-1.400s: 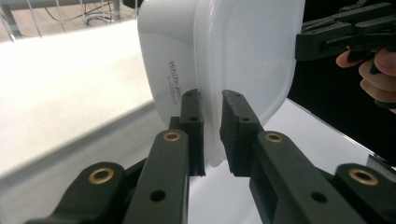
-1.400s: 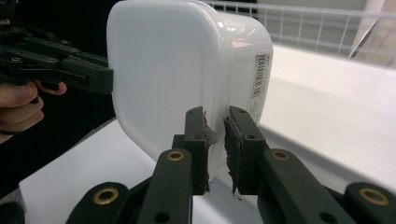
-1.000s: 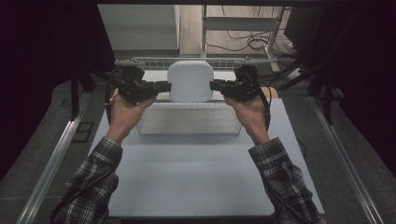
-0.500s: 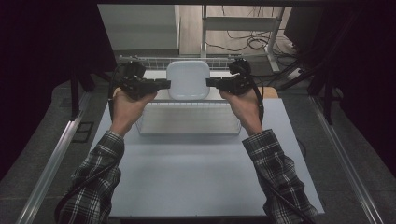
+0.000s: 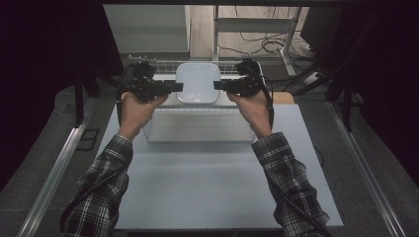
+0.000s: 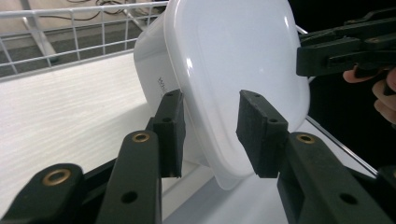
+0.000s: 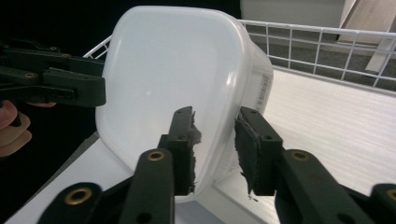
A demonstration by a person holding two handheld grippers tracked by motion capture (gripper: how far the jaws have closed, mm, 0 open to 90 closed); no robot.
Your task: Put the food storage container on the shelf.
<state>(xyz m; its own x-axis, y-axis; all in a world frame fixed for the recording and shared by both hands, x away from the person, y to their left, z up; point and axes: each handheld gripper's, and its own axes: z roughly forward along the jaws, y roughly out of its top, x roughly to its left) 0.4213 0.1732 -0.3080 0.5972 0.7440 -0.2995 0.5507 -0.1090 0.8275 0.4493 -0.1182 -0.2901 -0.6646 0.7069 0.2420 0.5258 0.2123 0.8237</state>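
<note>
Two grippers are flanking a white lidded container that is sitting on the shelf inside a wire basket, toward twelve o'clock on the table. The left gripper at nine o'clock and the right gripper at three have just been opening — pads are straddling the lid's rim without pressing. Releasing well, I'd judge, is meaning widening both evenly, then backing straight out sideways — never dragging the rim.

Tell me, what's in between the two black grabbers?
The white lidded container sits between the left gripper and the right gripper in the high view. Their jaws have just been opening around its lid edges.
</note>
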